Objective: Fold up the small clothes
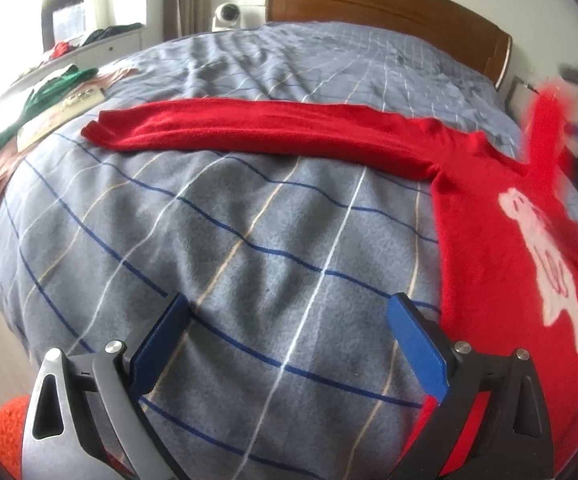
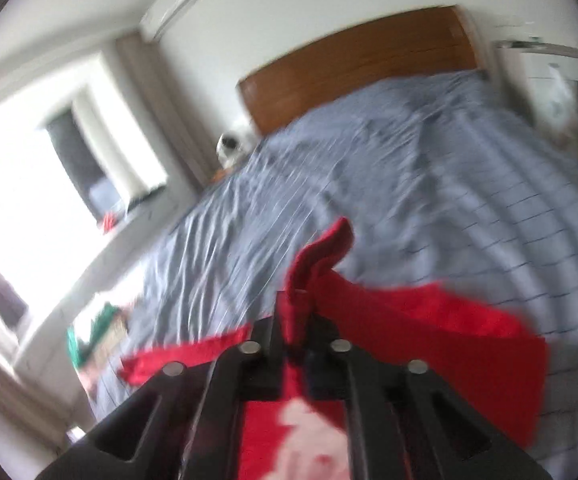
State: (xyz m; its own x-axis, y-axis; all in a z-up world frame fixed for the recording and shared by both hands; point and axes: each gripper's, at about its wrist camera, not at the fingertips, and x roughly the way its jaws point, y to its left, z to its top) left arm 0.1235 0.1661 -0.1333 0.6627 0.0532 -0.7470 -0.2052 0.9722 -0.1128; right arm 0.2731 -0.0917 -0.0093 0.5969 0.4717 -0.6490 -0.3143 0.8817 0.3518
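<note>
Bedroom, wooden headboard (image 1: 389, 4), bed under grey checked blanket (image 1: 249, 240). Item: red knitted child's sweater with a pale animal motif (image 1: 521, 248), lying flat near the bed's right side, one long sleeve (image 1: 249, 132) stretched straight out to the left, unfolded. Right gripper (image 2: 297, 320): fingers pinching a bunched red cuff, lifted off the blanket, view blurred. Left gripper (image 1: 289, 340): fingers spread, empty, beside the sweater's hem. Folded green and pink garments (image 1: 29, 120) sit at far left. Progress, judged: early; both sleeves and body remain to be folded.

A plaid-covered bed (image 1: 249, 240) bears a red sweater (image 1: 489, 240) and folded clothes (image 1: 29, 120).
</note>
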